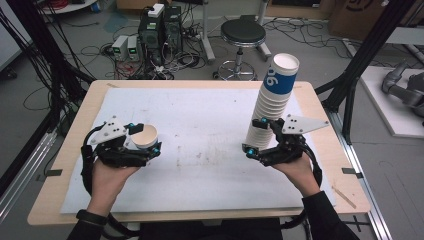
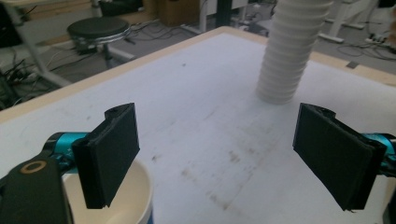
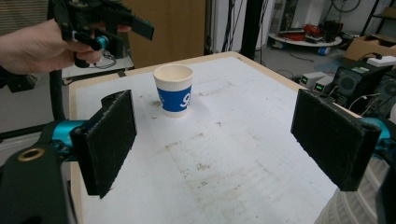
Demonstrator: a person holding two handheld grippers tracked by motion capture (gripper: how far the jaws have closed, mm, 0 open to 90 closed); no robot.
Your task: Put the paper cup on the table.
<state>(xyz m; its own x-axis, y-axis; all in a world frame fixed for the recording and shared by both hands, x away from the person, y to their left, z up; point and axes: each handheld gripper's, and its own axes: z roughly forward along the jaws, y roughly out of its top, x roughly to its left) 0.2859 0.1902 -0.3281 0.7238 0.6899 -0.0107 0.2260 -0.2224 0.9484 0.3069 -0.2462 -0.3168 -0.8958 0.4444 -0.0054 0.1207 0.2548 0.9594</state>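
A single paper cup (image 3: pixel 173 91), white with a blue band, stands upright on the white mat (image 1: pixel 200 150). My left gripper (image 1: pixel 145 137) hovers open just above and beside it. In the left gripper view the cup's rim (image 2: pixel 135 196) lies under the left jaw, and nothing sits between the fingers of the left gripper (image 2: pixel 217 121). A tall stack of ribbed white cups (image 1: pixel 275 97) stands at the right, its top cup blue-banded. My right gripper (image 1: pixel 255 136) is open at the stack's base. In the right gripper view the stack (image 3: pixel 348 207) lies outside the right jaw of that gripper (image 3: pixel 215 107).
The white mat covers a wooden table (image 1: pixel 325 145). Beyond the far edge stand a black stool (image 1: pixel 243 34), computer boxes (image 1: pixel 160 27) and loose cables on the floor. Black frame posts (image 1: pixel 367 50) rise at the right.
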